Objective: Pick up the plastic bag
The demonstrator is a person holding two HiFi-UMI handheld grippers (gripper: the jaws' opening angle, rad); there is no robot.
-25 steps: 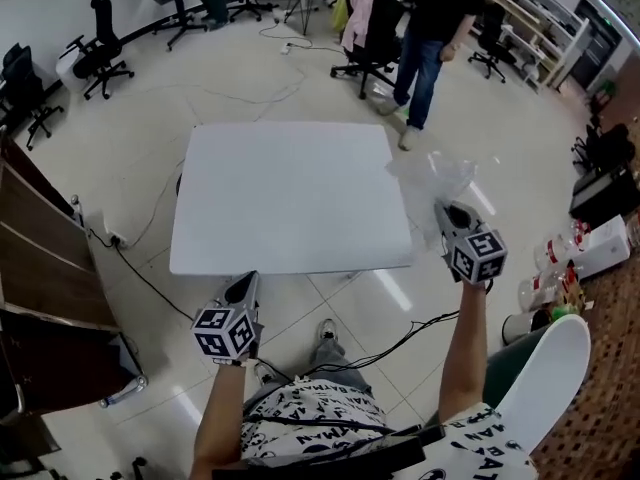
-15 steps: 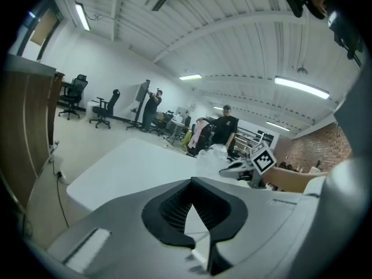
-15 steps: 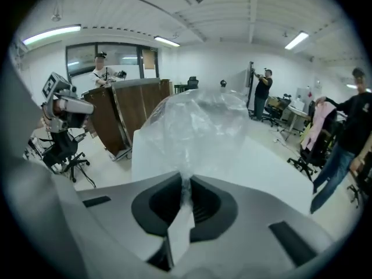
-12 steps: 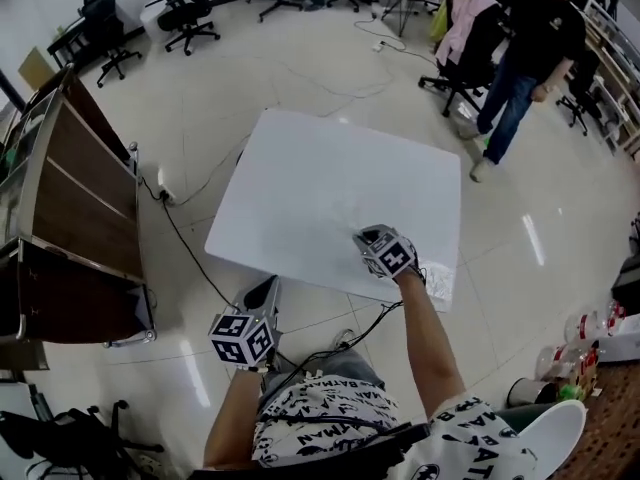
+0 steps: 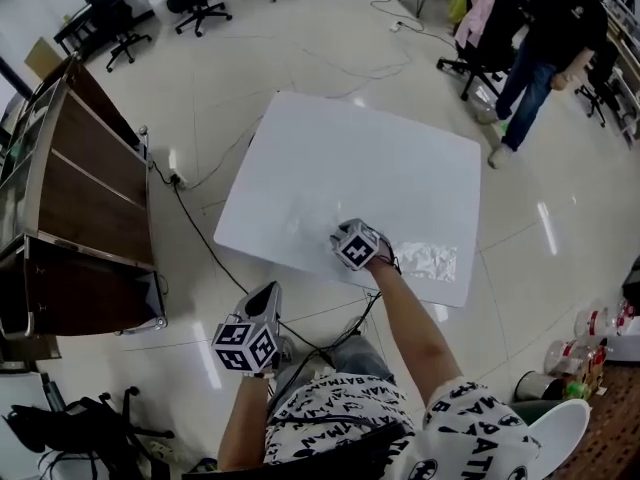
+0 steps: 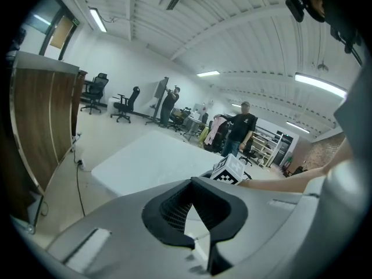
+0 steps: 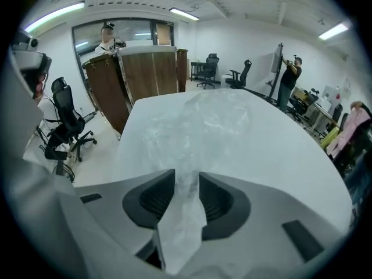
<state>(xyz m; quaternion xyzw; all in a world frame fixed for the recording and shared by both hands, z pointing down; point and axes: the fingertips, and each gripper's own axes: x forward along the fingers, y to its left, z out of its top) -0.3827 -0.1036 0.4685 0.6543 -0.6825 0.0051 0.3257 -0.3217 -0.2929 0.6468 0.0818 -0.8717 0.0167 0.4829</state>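
Over the surface (image 5: 330, 158), ease the opening jaws of right hand-held gripper (image 7: 187, 185) off the plastic bag (image 7: 195, 124) between them; keep clenched left hand-held gripper (image 6: 195, 214) clear.

Bystander (image 5: 550, 23) — head off-frame (top edge)

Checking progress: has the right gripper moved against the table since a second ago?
Yes. From beyond the right edge of the table, the right gripper came over its near edge; jaws opening, plastic bag between them.
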